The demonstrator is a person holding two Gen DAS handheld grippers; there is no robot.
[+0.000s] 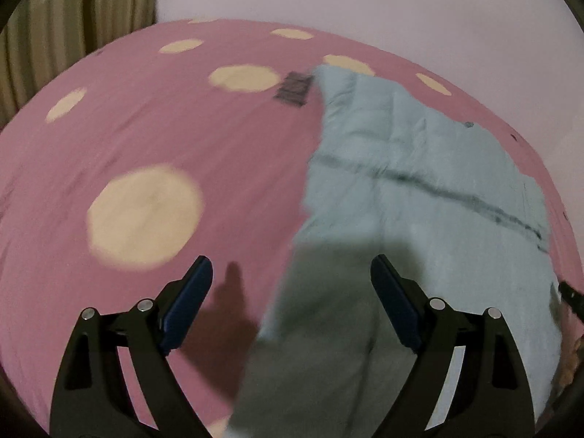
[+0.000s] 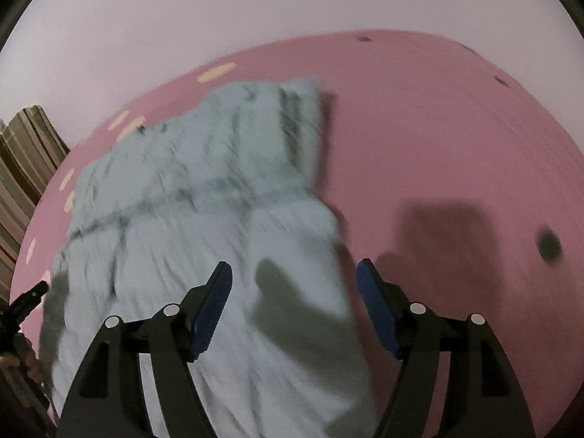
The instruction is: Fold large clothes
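Left tool (image 1: 292,277) and right tool (image 2: 295,281) both gape empty above pale-blue garment (image 1: 419,168); pink bedsheet (image 1: 182,138) beneath

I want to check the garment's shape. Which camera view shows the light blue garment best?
The right wrist view: the light blue garment fills its middle, with both side edges visible. The left wrist view shows only its part toward the right, cut by the frame.

both grippers (image 1: 291,273) (image 2: 294,273) open, empty
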